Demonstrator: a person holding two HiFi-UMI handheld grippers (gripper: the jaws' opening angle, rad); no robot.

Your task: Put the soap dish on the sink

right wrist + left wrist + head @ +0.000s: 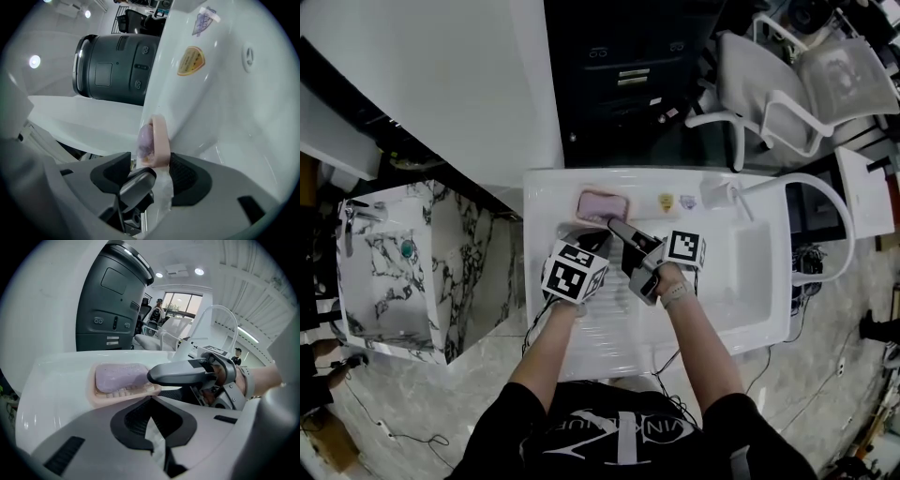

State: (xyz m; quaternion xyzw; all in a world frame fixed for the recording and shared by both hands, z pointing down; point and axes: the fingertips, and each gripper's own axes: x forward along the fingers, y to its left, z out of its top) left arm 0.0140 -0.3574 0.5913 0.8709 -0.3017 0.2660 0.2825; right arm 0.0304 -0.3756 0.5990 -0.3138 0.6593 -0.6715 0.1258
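A pink soap dish (pixel 602 204) with a purple soap bar lies on the back rim of the white sink (pixel 546 192). My right gripper (pixel 617 228) reaches to it from the front right. In the right gripper view the dish (pixel 158 140) stands edge-on just past the tips of my right gripper (pixel 150 166), whose jaws are spread wide. The left gripper (pixel 584 241) hovers just in front of the dish. In the left gripper view its jaws (pixel 150 420) look closed with nothing in them, and the dish (pixel 119 380) lies ahead beside a grey right-gripper finger (pixel 180 373).
A curved white faucet (pixel 825 202) stands at the sink's right end, with a yellow sticker (pixel 666 201) on the back rim. A marble washbasin unit (pixel 394 272) is at the left. A dark cabinet (pixel 628 66) and office chairs (pixel 787 84) stand behind.
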